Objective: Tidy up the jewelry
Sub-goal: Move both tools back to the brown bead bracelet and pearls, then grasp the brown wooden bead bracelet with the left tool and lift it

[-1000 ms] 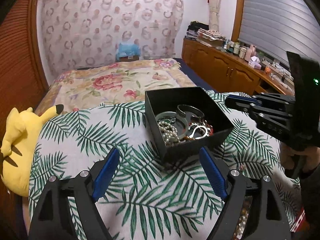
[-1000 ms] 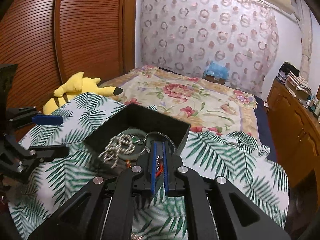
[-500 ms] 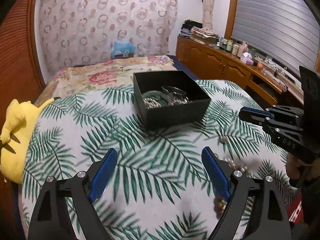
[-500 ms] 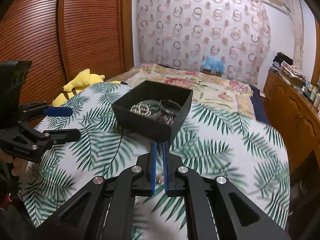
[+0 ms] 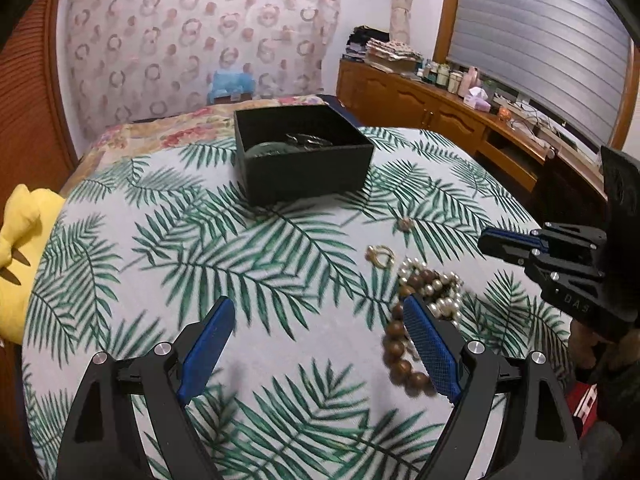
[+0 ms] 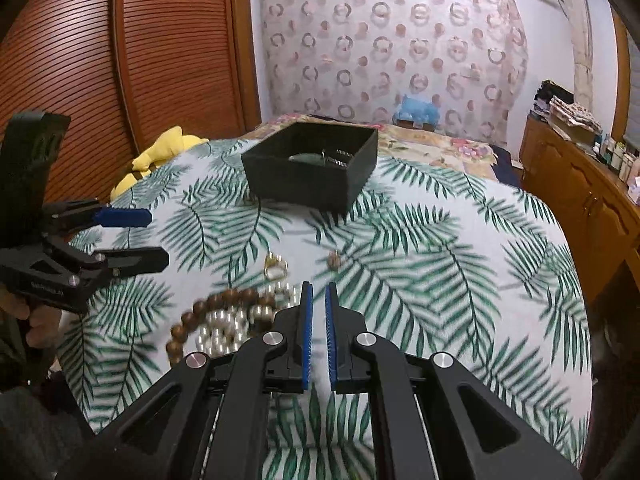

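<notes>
Reaching now, you risk snagging: wooden bead bracelet (image 5: 400,344) tangled with pearl strand (image 5: 436,288). Left gripper (image 5: 320,344) jaws wide, empty; right gripper (image 6: 318,334) nearly closed, empty. Gold ring (image 6: 276,268) small, slips easily.

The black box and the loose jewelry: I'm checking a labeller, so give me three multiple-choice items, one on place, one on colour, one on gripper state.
1. Where does the wooden bead bracelet lie?
A in the black box
B on the leaf-print cloth
C on the plush toy

2. What colour are the gripper pads?
A red
B blue
C green

3. How do the grippers stand?
A both wide open
B left open, right nearly shut
C left shut, right open

B: beads lie on the leaf-print cloth, short of the black box.
B: blue.
B: left gripper gapes; right gripper shows a slit, empty.
</notes>
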`<act>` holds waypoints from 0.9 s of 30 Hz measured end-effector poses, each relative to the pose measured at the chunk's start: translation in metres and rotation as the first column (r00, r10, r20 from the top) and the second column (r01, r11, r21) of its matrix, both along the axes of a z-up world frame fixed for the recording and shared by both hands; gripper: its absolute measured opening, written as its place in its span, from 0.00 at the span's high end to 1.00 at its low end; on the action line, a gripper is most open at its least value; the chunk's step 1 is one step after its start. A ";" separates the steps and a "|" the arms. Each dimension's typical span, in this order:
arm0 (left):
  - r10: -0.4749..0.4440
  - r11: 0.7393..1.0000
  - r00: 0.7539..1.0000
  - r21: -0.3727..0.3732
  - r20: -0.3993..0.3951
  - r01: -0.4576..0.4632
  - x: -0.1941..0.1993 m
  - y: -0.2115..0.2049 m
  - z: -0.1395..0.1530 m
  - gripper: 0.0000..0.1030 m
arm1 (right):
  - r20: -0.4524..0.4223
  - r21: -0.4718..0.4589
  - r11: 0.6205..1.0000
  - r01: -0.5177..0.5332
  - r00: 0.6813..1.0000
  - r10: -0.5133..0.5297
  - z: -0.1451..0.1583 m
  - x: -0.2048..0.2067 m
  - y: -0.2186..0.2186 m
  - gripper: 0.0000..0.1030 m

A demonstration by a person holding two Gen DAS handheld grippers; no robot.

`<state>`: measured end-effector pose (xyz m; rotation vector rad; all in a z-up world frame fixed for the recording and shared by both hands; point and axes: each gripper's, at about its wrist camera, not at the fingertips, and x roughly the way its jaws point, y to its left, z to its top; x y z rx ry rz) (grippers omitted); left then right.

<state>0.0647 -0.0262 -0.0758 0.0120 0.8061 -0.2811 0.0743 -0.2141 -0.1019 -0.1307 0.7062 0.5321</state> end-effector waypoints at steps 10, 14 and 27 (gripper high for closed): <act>-0.055 0.998 0.997 -0.006 -0.062 0.055 -0.004 -0.020 -0.020 0.20 | -0.057 0.014 1.000 0.019 0.998 -0.018 -0.021 -0.012 -0.016 0.75; -0.083 0.997 0.993 -0.001 -0.081 0.083 -0.003 -0.030 -0.024 0.33 | -0.061 0.023 1.000 0.015 0.998 -0.014 -0.025 -0.014 -0.017 0.75; -0.140 0.989 0.987 0.027 -0.082 0.143 0.000 -0.051 -0.030 0.88 | -0.029 -0.009 1.000 -0.008 1.000 0.008 -0.026 -0.023 -0.010 0.75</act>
